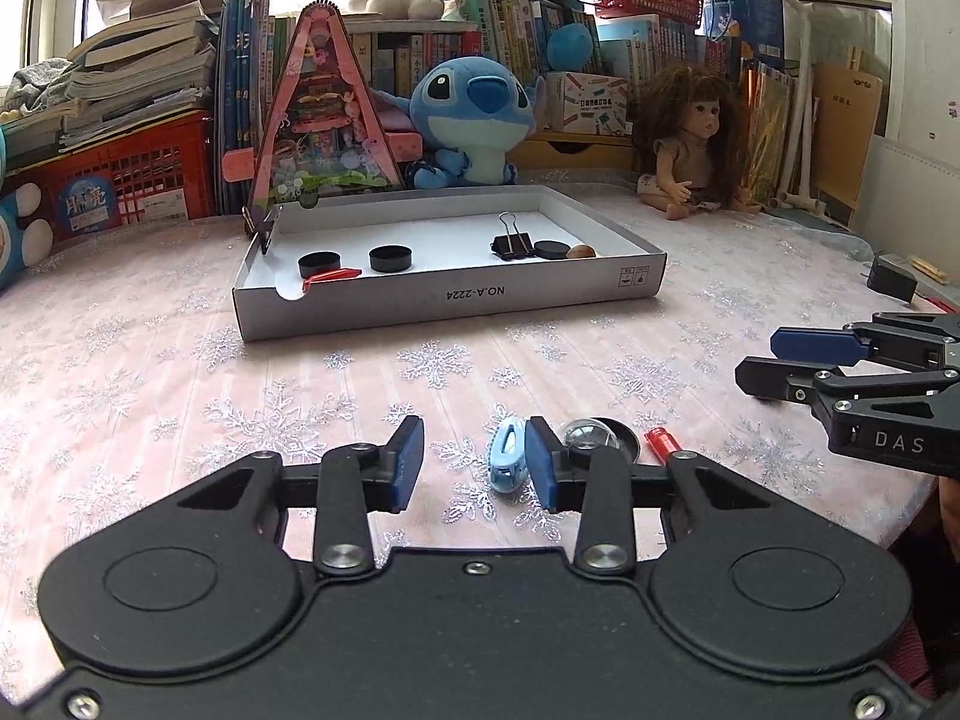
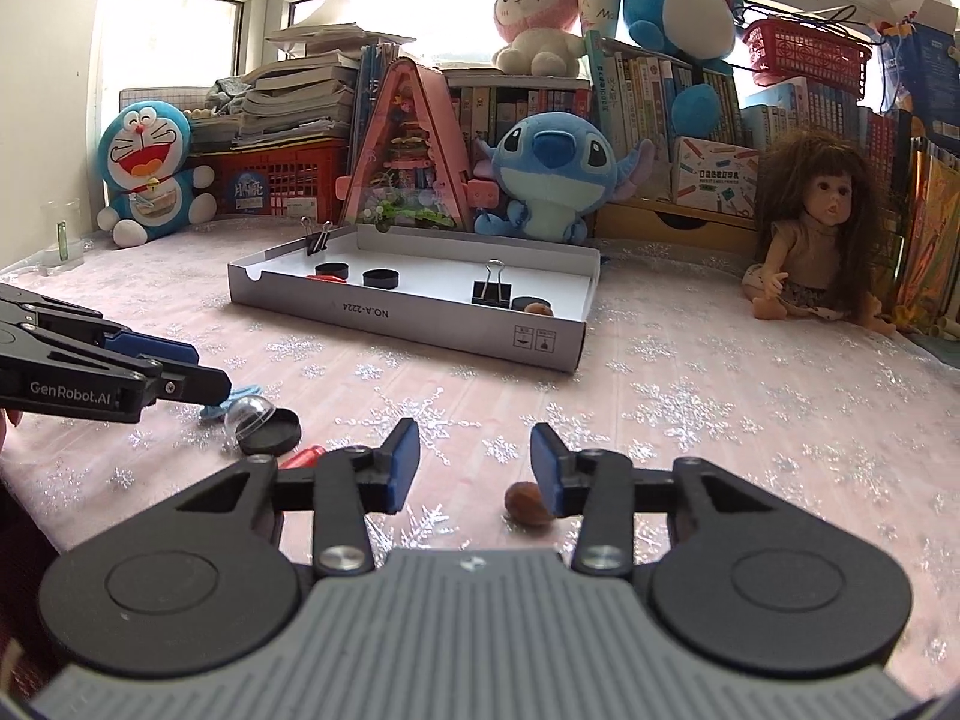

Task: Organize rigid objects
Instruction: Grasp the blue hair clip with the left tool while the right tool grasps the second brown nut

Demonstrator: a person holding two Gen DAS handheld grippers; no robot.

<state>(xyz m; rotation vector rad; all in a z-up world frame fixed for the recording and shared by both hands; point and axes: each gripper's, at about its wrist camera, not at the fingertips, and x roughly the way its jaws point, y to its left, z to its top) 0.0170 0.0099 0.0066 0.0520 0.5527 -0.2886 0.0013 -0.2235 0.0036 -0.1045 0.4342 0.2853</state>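
The light-blue hair claw clip (image 1: 509,461) lies on the snowflake tablecloth (image 1: 180,384), well short of the shallow grey cardboard tray (image 1: 450,303) and nearer the table's front edge. The left gripper (image 1: 474,459) stands over it with its jaws apart: the right pad touches or nearly touches the clip's side, while the left pad stands clear with bare cloth between. Just right of the clip sit a clear dome on a black disc (image 1: 594,435) and a small red clip (image 1: 660,441).

The right gripper (image 2: 474,462) hovers low with its jaws apart too; a brown nut (image 2: 528,504) lies at its right pad, whether touching I cannot tell.

Between these things and the tray's near wall the cloth is bare, a wide open strip. Inside the tray lie two black caps (image 1: 390,258), a red clip (image 1: 330,277), a black binder clip (image 1: 511,243), a flat black disc (image 1: 552,249) and another nut (image 1: 581,251); a second binder clip (image 1: 264,231) grips the tray's far left corner. Behind the tray stand a Stitch plush (image 1: 474,120) and a doll (image 1: 690,144).
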